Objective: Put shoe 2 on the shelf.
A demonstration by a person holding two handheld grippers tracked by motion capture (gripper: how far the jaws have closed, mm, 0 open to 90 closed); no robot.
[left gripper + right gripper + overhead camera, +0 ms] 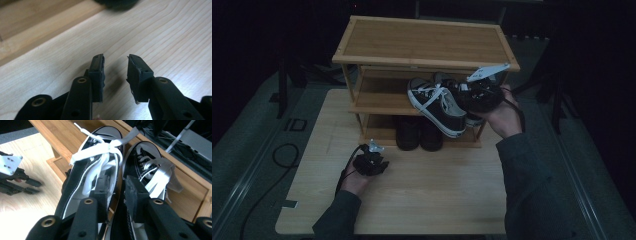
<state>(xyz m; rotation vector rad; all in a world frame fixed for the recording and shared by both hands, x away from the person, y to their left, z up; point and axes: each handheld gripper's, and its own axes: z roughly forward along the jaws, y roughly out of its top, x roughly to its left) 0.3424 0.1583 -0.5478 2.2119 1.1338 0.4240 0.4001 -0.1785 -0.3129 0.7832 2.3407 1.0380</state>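
Black sneakers pinched by raised right tongs (left tongs low, parted)

The left hand rests low near the person, its sleeved forearm coming in from below, and holds the left gripper level with its jaws apart and nothing between them. The right arm reaches forward and up; the right gripper has one jaw inside each of two sneakers, pinching their inner sides together
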